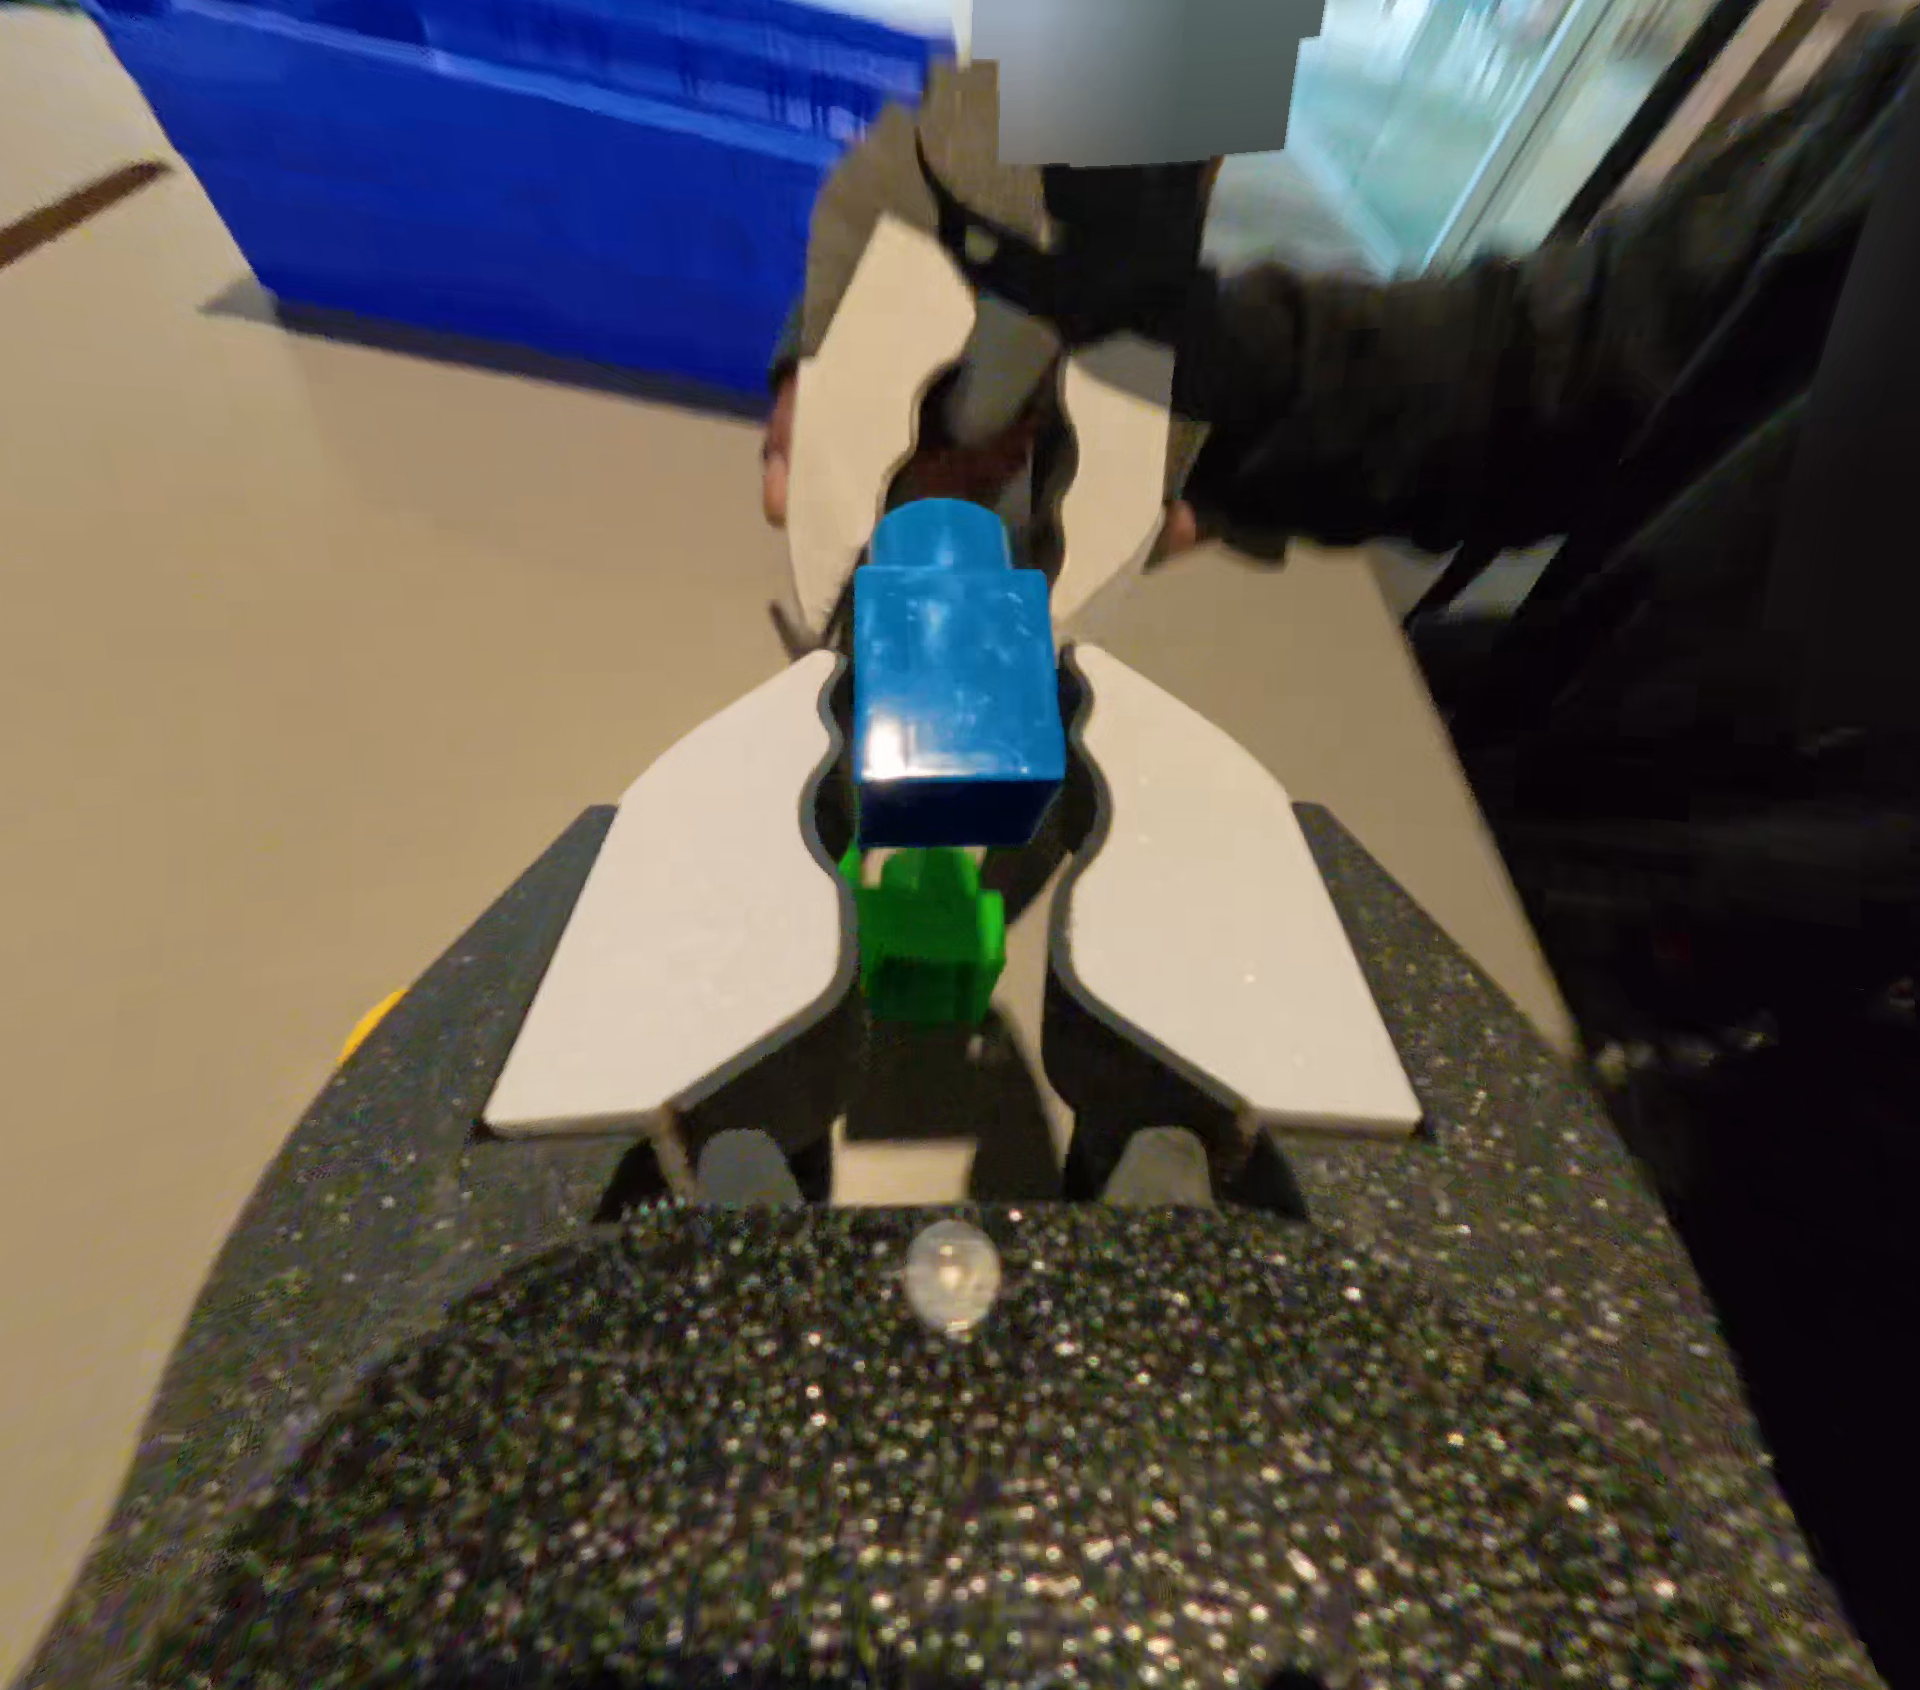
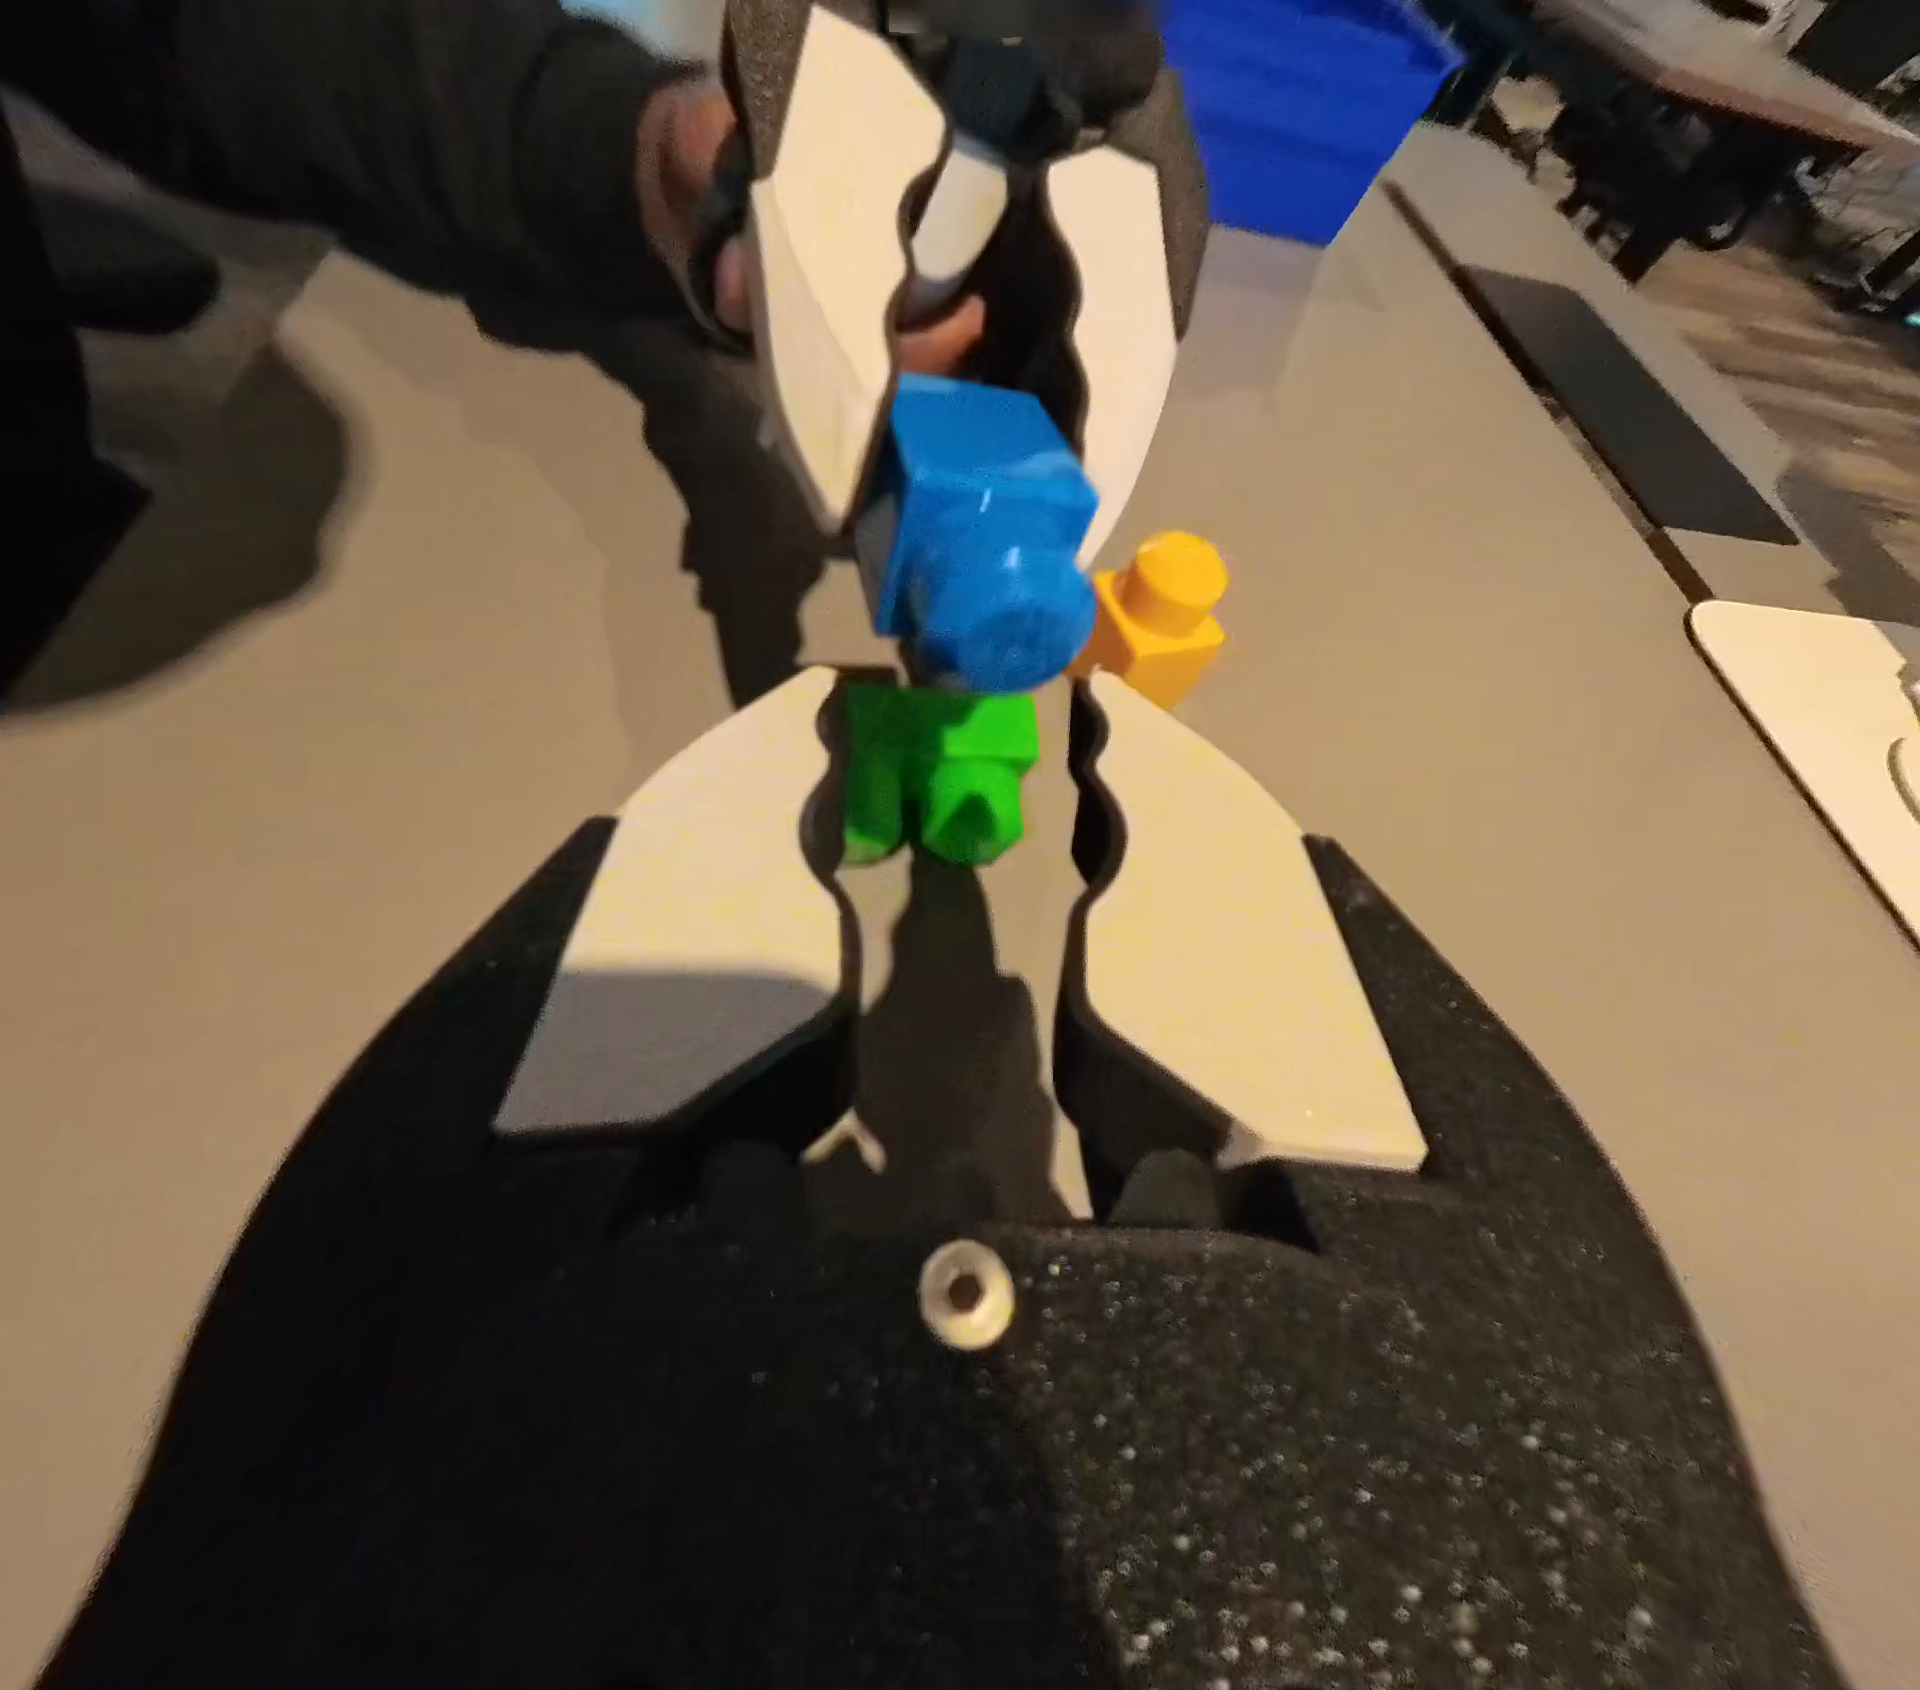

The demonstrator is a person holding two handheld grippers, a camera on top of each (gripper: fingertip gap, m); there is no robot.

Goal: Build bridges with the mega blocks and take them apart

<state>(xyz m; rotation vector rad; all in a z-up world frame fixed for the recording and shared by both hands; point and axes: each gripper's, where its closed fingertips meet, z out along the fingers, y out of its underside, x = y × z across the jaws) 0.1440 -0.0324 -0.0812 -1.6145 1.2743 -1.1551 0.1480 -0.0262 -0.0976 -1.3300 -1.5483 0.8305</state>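
Observation:
My left gripper is shut on a blue block, held on its side above the table with its stud pointing away. In the right wrist view the left gripper shows opposite with the blue block, stud towards me. My right gripper is open and empty, its tips just short of that stud; it faces me in the left wrist view. A green block lies on the table under both grippers and also shows in the left wrist view. A yellow block stands upright just right of it.
The table is beige. A blue bin stands at its far side and shows in the right wrist view. A white flat object lies at the right edge. A person's dark sleeve reaches in behind the right gripper. Both grippers' tips are close together, under 4 cm apart.

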